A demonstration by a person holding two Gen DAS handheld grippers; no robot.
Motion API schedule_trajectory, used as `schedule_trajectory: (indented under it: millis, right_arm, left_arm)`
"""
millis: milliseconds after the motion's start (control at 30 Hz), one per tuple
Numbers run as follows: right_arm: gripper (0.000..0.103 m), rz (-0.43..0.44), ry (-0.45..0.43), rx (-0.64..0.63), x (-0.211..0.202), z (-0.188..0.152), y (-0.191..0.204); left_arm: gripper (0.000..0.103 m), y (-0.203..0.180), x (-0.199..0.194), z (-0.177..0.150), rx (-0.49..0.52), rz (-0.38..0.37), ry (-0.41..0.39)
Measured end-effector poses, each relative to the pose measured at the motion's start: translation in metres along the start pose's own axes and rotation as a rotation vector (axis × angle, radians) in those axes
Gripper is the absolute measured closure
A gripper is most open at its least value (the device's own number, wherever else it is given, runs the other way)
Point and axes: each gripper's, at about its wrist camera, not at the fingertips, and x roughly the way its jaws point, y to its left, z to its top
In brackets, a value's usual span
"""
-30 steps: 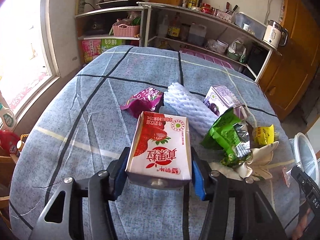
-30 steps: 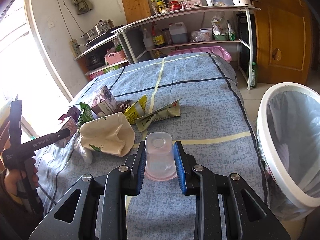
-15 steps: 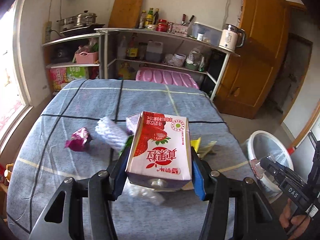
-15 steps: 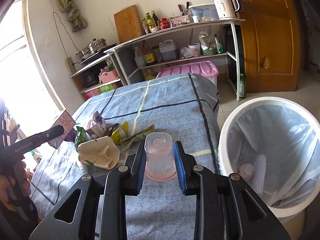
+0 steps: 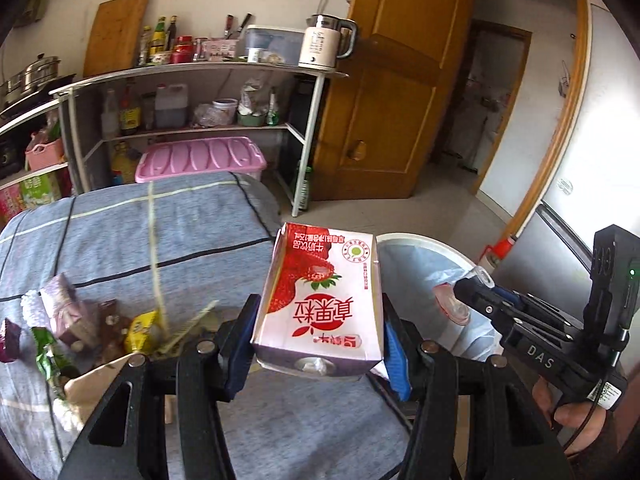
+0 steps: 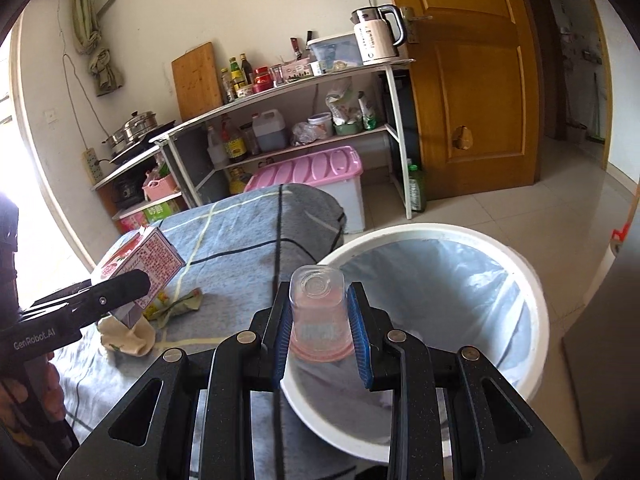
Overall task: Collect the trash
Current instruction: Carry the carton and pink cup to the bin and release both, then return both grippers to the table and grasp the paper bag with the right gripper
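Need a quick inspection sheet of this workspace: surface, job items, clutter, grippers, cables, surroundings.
Surface: blue plaid-covered table.
Job's things: strawberry milk carton and clear plastic cup, both held; white lined bin beside the table.
Clutter: wrappers, purple carton, paper bag on the table.
Grippers: left gripper clamps the carton; right gripper clamps the cup over the bin.
Cables: wall cord to power strip.
Surroundings: shelving, kettle, pink-lidded box, wooden door.

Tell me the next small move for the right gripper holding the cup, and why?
Probably open the right gripper and drop the plastic cup. The cup, pinched between the blue pads, already hangs over the lined white bin, inside its near rim, so releasing should land it in the bag.
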Motion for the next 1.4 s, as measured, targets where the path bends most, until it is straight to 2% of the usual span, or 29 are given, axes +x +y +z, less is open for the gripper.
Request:
schedule_trajectory:
  millis: [200, 433, 633, 700, 767, 933, 1133, 1400]
  right_arm:
    - [0.074, -0.071, 0.048, 0.023, 0.011, 0.001, -0.037]
    - [0.074, -0.114, 0.099, 0.029, 0.024, -0.006, -0.06]
    - [0.072, -0.135, 0.149, 0.021, 0.034, -0.01, -0.067]
    - [0.059, -0.147, 0.149, 0.019, 0.035, -0.012, -0.067]
    - [0.055, -0.143, 0.148, 0.021, 0.035, -0.012, -0.066]
    - [0.054, -0.136, 0.138, 0.027, 0.032, -0.011, -0.059]
    - [0.054, -0.087, 0.098, 0.022, 0.022, -0.01, -0.033]
    - [0.054, 0.046, 0.086, -0.02, 0.026, -0.01, 0.026]
  left_arm:
    - [0.046, -0.044, 0.039, 0.0, 0.045, -0.083, 0.075]
    - [0.046, -0.071, 0.068, -0.009, 0.07, -0.106, 0.14]
    - [0.044, -0.077, 0.076, -0.012, 0.072, -0.101, 0.159]
    - [0.038, -0.073, 0.077, -0.012, 0.065, -0.1, 0.16]
    - [0.037, -0.071, 0.075, -0.012, 0.062, -0.097, 0.158]
    - [0.034, -0.06, 0.062, -0.012, 0.035, -0.09, 0.136]
    - [0.033, -0.033, 0.035, -0.015, -0.001, -0.052, 0.087]
    - [0.032, 0.027, -0.012, -0.028, -0.095, 0.069, 0.017]
